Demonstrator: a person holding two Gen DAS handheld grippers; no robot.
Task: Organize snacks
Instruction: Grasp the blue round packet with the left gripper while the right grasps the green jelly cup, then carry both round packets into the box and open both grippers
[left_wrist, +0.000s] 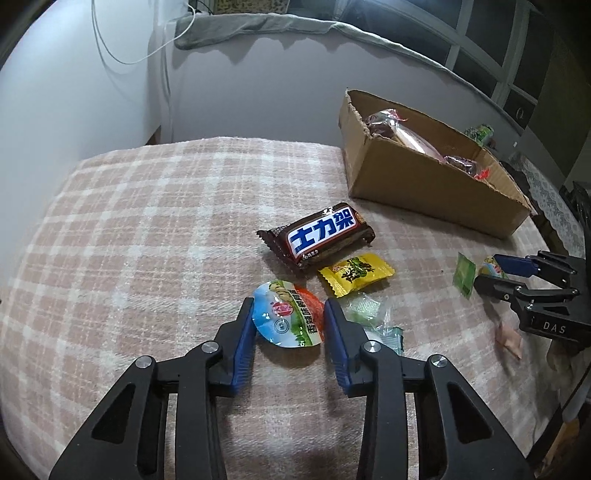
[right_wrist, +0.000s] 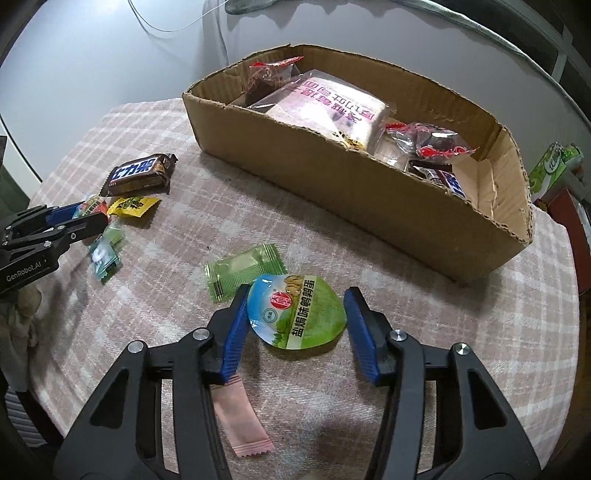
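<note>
So both grippers are parked over a snack each. The left gripper (left_wrist: 289, 309) has its blue pads either side of a round quail-egg pack with an orange edge (left_wrist: 286, 317), and the pads look like they're touching its rim on both sides, so I'd call that a pinch on the pack, though fisheye warp makes the right-hand contact a bit hard to swear to. The pack lies flat on the checked blanket (left_wrist: 147, 229), so coming in steeply from above and squeezing the edges is probably the only way to lift it.

The right gripper (right_wrist: 295, 301) straddles a green quail-egg pack (right_wrist: 297, 314). One pad touches its left edge, but there's a clear gap on the other side, so it isn't clamped, just bracketing.

Moving outward: a green candy wrapper (right_wrist: 245, 267) sits touching the green pack's far-left side, and a pink sachet (right_wrist: 242, 421) pokes out beneath the right gripper's body. Near the left gripper there's a yellow candy (left_wrist: 356, 273), a chocolate bar (left_wrist: 319, 234) just beyond it, and some clear-green wrapped sweets (left_wrist: 369, 314) right beside the pad.

The cardboard box (right_wrist: 332, 177) sits at the far side with several snacks inside already, which I assume is where everything's headed. Loose stuff is split into two little clusters, one per hand, so each gripper works its own pile.
</note>
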